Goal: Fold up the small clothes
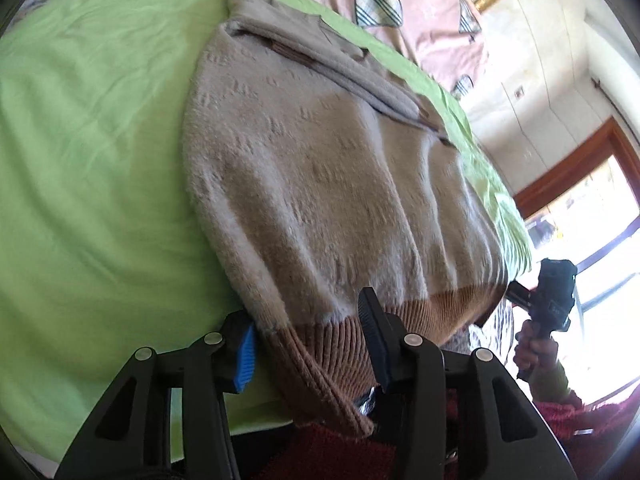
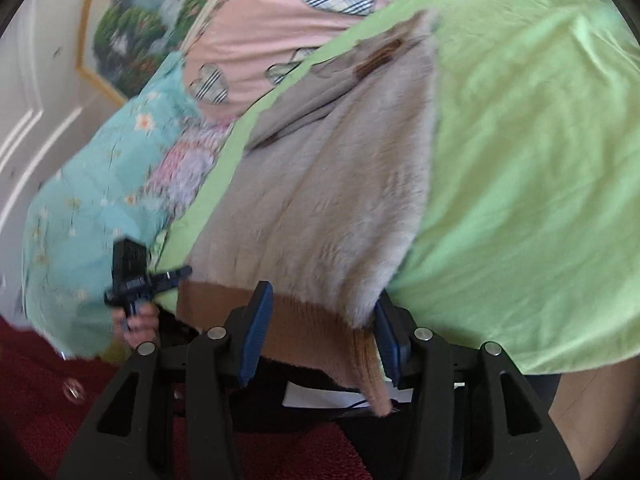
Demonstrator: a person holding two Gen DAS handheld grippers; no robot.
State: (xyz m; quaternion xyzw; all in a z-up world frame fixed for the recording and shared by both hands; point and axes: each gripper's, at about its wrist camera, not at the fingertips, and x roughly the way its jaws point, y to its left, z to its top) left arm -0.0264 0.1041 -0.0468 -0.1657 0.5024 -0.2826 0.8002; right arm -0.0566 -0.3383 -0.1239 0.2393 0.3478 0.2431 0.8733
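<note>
A fuzzy beige sweater point(image 1: 312, 168) point(image 2: 340, 200) lies flat on a green sheet point(image 1: 100, 160) point(image 2: 520, 180), a sleeve point(image 1: 328, 60) folded across its far part. Its brown ribbed hem point(image 1: 328, 344) point(image 2: 304, 320) reaches the near bed edge and droops over it. My left gripper point(image 1: 302, 308) straddles the hem's left corner with its jaws apart and the pad faces showing. My right gripper point(image 2: 324, 294) straddles the right corner the same way, open. Each view shows the other gripper at the opposite corner: the right gripper point(image 1: 520, 294), the left gripper point(image 2: 178, 274).
Pink bedding with plaid hearts point(image 1: 400, 8) point(image 2: 280, 20) lies beyond the sheet. A turquoise floral cover point(image 2: 88, 208) hangs off the bed's left side over a red floor point(image 2: 40, 380). A bright window point(image 1: 600, 240) and a framed picture point(image 2: 132, 20) are on the walls. A hand point(image 1: 536, 352) holds each gripper.
</note>
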